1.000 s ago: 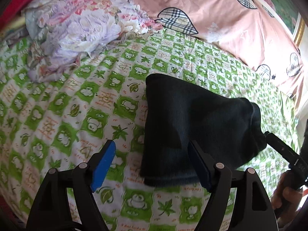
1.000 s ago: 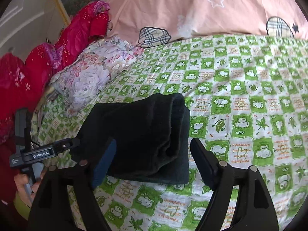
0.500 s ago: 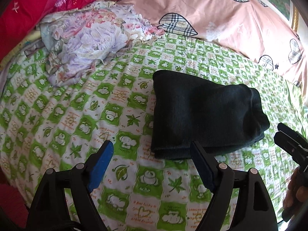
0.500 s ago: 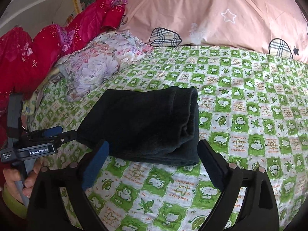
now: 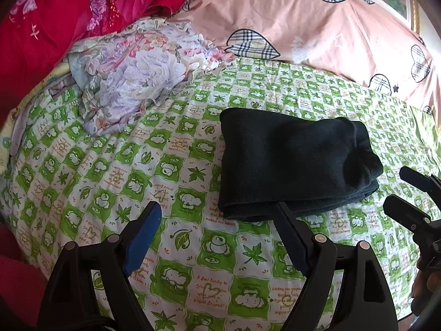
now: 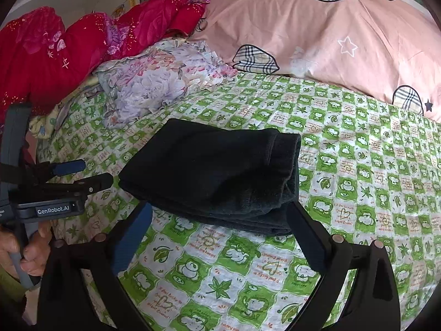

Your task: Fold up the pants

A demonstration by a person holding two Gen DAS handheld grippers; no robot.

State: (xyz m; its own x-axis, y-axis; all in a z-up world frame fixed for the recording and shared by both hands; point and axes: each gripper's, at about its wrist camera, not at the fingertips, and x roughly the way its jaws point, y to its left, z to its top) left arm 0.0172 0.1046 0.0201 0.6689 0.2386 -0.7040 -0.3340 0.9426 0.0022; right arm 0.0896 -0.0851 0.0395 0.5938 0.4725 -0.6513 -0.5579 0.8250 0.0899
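The black body of the left claw carries a white label "GenRobot.AI". The green-and-white checked cotton bedsheet has small orange print: "makes me happy", "I feel lucky to have you, a great friend".

Dark pants lie folded flat on bed

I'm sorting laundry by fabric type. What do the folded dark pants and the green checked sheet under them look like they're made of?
Folded dark pants: probably a thick fleece or brushed knit; matte, fuzzy surface, bulky rounded folds, no sheen. Green checked sheet: looks like thin printed woven cotton or a cotton blend; flat, matte, fine wrinkles, crisp cartoon print. Exact fibre cannot be told from the pictures.
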